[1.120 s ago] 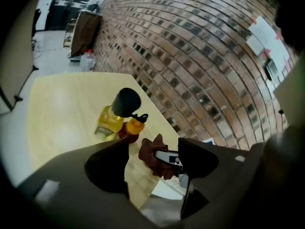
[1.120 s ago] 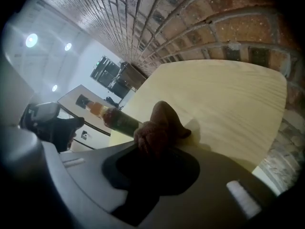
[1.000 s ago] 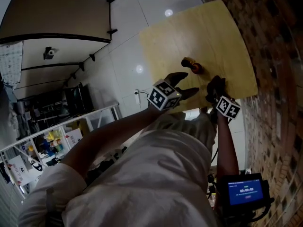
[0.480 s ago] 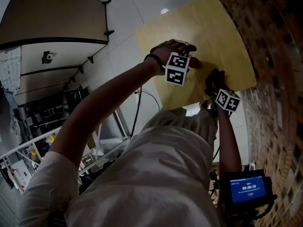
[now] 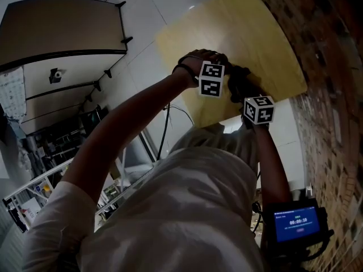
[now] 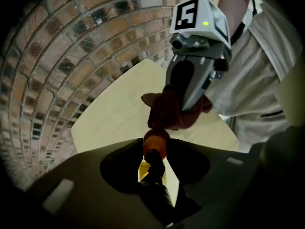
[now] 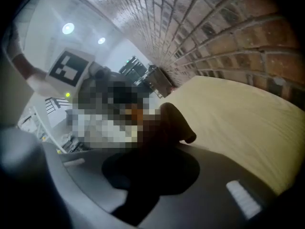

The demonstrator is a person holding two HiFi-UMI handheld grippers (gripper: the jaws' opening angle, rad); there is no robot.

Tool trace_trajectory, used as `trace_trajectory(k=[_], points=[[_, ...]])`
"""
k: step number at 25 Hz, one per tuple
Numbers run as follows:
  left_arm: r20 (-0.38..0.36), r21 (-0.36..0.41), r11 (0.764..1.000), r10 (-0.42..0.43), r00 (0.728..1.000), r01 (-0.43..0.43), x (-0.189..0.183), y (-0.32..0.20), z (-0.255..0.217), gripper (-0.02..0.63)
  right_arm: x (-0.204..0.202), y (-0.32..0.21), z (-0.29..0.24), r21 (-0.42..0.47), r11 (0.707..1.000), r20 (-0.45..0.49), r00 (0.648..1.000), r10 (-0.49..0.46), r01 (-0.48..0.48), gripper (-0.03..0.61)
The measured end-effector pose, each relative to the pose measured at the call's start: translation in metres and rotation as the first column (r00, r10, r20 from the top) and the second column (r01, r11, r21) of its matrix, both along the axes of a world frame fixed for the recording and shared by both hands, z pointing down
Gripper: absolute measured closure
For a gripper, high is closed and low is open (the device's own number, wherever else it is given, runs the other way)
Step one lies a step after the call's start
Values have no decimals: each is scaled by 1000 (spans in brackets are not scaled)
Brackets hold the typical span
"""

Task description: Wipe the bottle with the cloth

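- Step in hand, as I judge it: securing the bottle (image 6: 153,173) so the wiping can begin. No wipe looks under way yet.
- My left gripper (image 6: 155,151) points down at the tabletop (image 6: 109,123), and its fingers have just been closing with the bottle between them. They now sit partly closed on either side of the dark body and seem to press on it, though slivers of tabletop show beside the thinner neck.
- The bottle seems to lie on its side on the tabletop, its orange cap (image 6: 155,141) pointing away towards my other hand. I cannot tell whether it has been lifted clear of the surface.
- My right gripper (image 6: 183,104) has its fingers clamped on the dark red cloth (image 6: 164,116), which hangs bunched below the tips.
- The cloth sits just beside the cap. Whether it touches the cap I cannot tell from here.
- In the head view both hands are close together near the tabletop's near edge, and the bottle is hidden beneath the left one.
- Next move, to my mind: keep the left grip firm so the round body does not roll, then bring the cloth onto the cap and draw it along the exposed glass.
- The left fingers cover part of the body, so I expect to turn or re-grip the bottle to reach it.
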State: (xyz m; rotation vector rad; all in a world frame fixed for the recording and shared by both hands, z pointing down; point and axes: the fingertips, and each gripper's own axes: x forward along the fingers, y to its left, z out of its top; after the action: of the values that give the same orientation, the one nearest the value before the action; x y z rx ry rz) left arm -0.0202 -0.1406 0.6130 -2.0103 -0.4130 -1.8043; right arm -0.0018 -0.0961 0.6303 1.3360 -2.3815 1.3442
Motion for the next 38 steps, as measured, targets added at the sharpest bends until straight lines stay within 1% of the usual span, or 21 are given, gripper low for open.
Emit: trace_trajectory(k=[3, 6, 8, 10, 12, 13, 14, 15, 16, 17, 19, 20, 21, 23, 25, 28, 29, 31, 34, 35, 38], points=[[-12, -52, 990, -133, 991, 132, 2, -3, 2, 443, -30, -8, -8, 76, 989, -28, 992, -123, 125, 512], [-10, -68, 971, -228, 974, 227, 3, -8, 2, 443, -46, -19, 1, 71, 980, -58, 982, -182, 186, 512], [-13, -70, 955, -289, 957, 287, 5, -14, 0, 445, -44, -25, 14, 28, 984, -61, 983, -174, 175, 514], [-12, -80, 938, -341, 940, 339, 3, -20, -2, 445, -39, -31, 37, -55, 990, -80, 988, -134, 130, 514], [2, -87, 926, -369, 929, 368, 2, -21, -2, 445, -29, -35, 64, -163, 986, -99, 993, -59, 42, 514], [10, -96, 915, -393, 920, 392, 4, -21, -2, 445, -22, -37, 76, -214, 977, -104, 994, -12, -11, 514], [17, -112, 896, -431, 902, 430, 6, -21, 0, 445, -15, -37, 85, -256, 965, -105, 994, 35, -61, 514], [21, -133, 865, -485, 874, 483, 7, -23, 1, 445, -8, -38, 89, -283, 953, -104, 991, 80, -106, 514], [24, -157, 825, -547, 837, 543, 6, -26, 2, 443, -2, -39, 90, -292, 945, -112, 987, 118, -146, 514], [25, -186, 779, -606, 795, 599, 5, -29, 2, 443, 4, -40, 87, -280, 943, -135, 980, 149, -182, 514], [60, -253, 685, -694, 718, 683, 0, -28, 2, 442, 16, -39, 76, -207, 948, -194, 960, 201, -240, 514], [91, -276, 646, -720, 688, 712, -5, -24, 3, 442, 21, -36, 71, -164, 953, -202, 954, 222, -256, 514], [115, -287, 617, -737, 666, 733, -9, -20, 3, 442, 22, -30, 65, -127, 958, -190, 954, 232, -258, 514], [137, -292, 578, -763, 632, 762, -15, -18, 5, 442, 14, -19, 49, -62, 975, -130, 971, 203, -212, 514], [151, -293, 540, -789, 596, 789, -18, -19, 6, 442, -6, -15, 26, 20, 993, -67, 991, 115, -114, 514], [163, -287, 489, -822, 545, 823, -17, -23, 5, 442, -39, -22, -3, 131, 991, -42, 999, -29, 35, 514], [166, -280, 475, -832, 529, 834, -16, -23, 4, 442, -46, -25, -7, 151, 986, -52, 997, -57, 65, 514], [173, -265, 449, -848, 501, 853, -14, -24, 4, 442, -54, -34, -6, 162, 983, -62, 995, -76, 85, 514], [173, -252, 425, -864, 473, 869, -7, -26, 7, 443, -58, -43, 10, 118, 990, -36, 997, -68, 72, 515], [172, -247, 426, -865, 472, 870, -5, -28, 8, 443, -58, -44, 18, 89, 994, -27, 998, -63, 65, 515], [150, -226, 451, -860, 488, 864, 2, -32, 8, 445, -59, -44, 42, -18, 999, -1, 999, -36, 36, 515]])
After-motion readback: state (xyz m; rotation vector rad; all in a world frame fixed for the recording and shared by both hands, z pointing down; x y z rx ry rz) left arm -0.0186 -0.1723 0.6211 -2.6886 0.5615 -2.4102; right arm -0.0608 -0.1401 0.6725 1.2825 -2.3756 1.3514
